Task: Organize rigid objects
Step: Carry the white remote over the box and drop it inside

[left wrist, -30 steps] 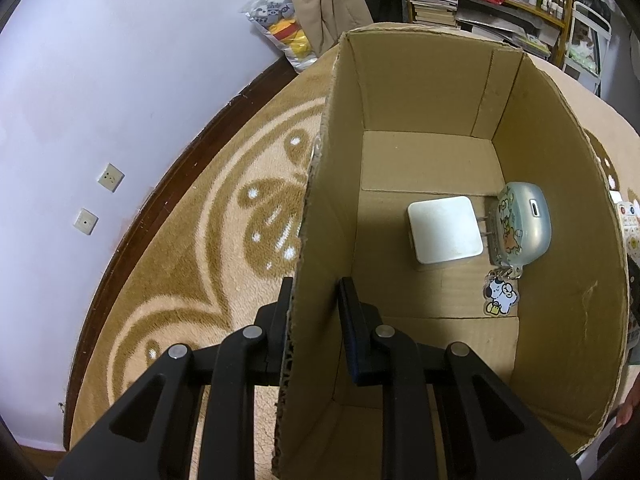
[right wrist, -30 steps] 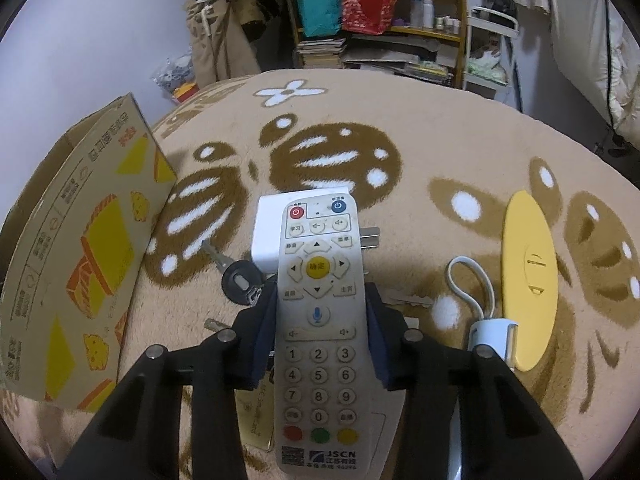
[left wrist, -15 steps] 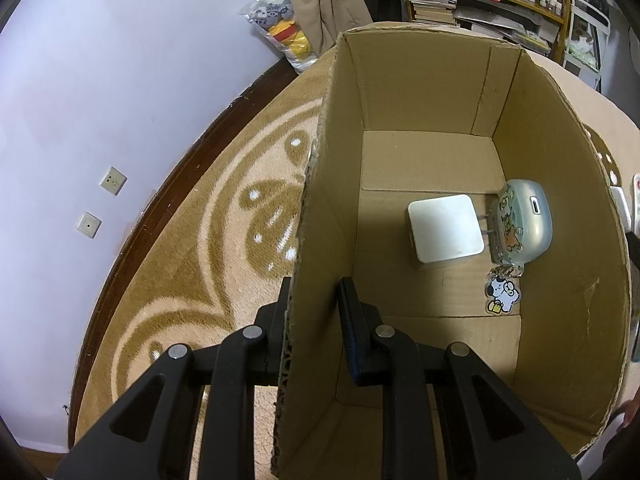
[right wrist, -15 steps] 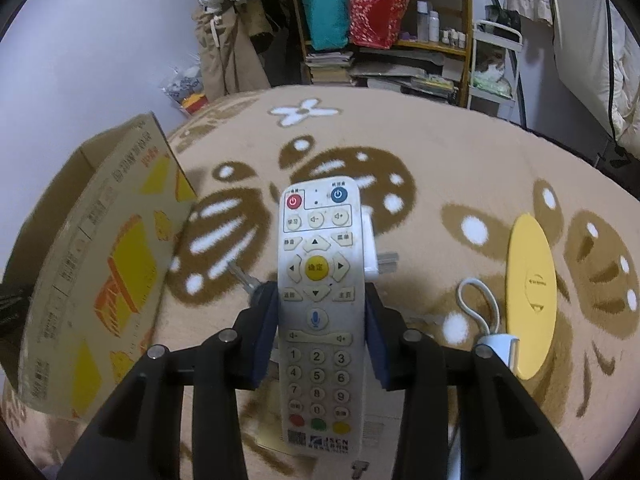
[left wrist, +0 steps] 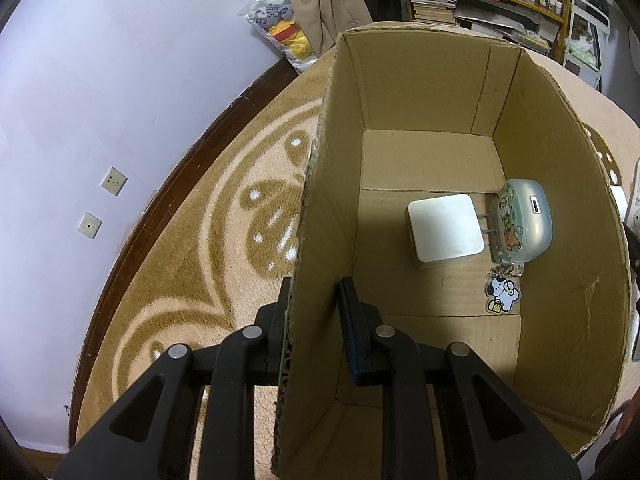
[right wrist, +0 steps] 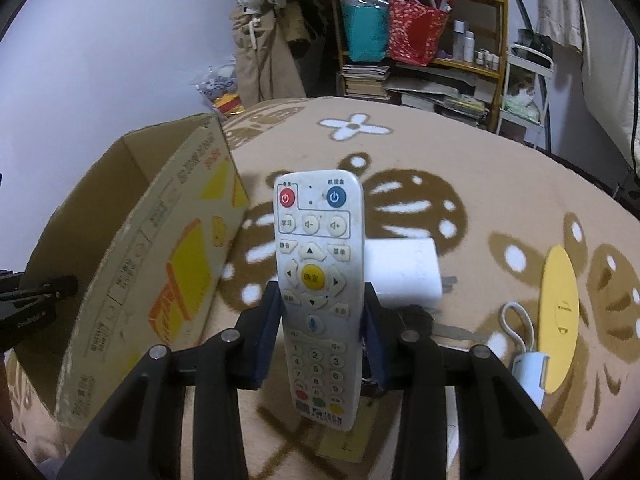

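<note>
Gripping the remote control [right wrist: 318, 280] by its long edges, the right claw [right wrist: 320, 320] carries it clear of the rug [right wrist: 480, 208], just right of the cardboard box [right wrist: 132, 280]. Its jaws have just been closing a little, the remote between them and pressed by both pads. The left claw [left wrist: 316, 312] is clenched on the box's near wall, one finger outside, one inside.

The remote sticks out far past the pads, so it could pivot or slip if it clips the box rim on the way over. A bump could also tug the wall that the left claw steadies.

Only the left wrist view shows the box's inside: a white charger [left wrist: 444, 232] and a pale earbud case [left wrist: 520, 224] with a dog charm [left wrist: 502, 294] lie toward the far right corner, leaving bare floor nearer the clamped wall. Only the right wrist view shows what waits right of the box: another white adapter [right wrist: 404, 276], a yellow oval piece [right wrist: 558, 312], a small white looped gadget [right wrist: 528, 368].
</note>
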Demonstrator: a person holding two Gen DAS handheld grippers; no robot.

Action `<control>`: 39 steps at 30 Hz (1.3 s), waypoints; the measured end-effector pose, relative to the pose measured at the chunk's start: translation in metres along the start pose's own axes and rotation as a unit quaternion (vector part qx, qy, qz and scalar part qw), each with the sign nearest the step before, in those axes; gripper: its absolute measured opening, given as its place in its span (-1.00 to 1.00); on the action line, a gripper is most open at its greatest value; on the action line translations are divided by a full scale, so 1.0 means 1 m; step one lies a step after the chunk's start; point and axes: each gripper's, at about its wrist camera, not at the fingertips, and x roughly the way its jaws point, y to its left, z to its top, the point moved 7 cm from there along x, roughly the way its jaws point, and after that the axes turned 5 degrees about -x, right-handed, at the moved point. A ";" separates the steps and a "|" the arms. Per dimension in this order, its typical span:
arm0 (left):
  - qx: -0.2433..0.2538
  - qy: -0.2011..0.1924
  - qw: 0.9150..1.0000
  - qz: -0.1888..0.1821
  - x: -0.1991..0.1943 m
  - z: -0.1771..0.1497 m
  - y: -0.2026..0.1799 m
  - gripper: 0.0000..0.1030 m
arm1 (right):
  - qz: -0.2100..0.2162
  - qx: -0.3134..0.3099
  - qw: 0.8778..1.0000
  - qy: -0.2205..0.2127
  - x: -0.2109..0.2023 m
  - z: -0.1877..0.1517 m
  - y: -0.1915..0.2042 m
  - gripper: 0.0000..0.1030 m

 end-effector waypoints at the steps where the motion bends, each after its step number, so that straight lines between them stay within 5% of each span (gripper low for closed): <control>1: 0.000 0.000 1.000 0.000 0.000 0.000 0.000 -0.60 | 0.002 -0.001 1.000 -0.002 -0.001 0.003 0.003 -0.23; 5: -0.001 0.000 1.000 -0.001 0.000 0.000 0.000 -0.60 | 0.006 -0.006 1.000 -0.016 -0.010 0.015 0.011 -0.33; 7: -0.002 0.001 1.000 -0.002 0.000 0.000 0.000 -0.60 | 0.004 -0.008 1.000 -0.022 -0.013 0.022 0.012 -0.62; 16: -0.006 0.001 1.000 -0.004 0.001 0.001 0.001 -0.61 | 0.017 -0.002 1.000 -0.027 -0.023 0.035 0.015 -0.63; 23: -0.006 0.001 1.000 -0.004 0.001 0.002 0.002 -0.61 | 0.022 -0.010 0.997 -0.072 -0.051 0.081 0.024 -0.63; 32: -0.007 0.001 1.000 -0.005 0.001 0.002 0.002 -0.60 | 0.082 -0.005 0.990 -0.116 -0.067 0.120 0.064 -0.63; 39: -0.009 0.001 1.000 -0.007 0.001 0.002 0.003 -0.60 | 0.137 0.005 0.989 -0.058 -0.031 0.103 0.091 -0.63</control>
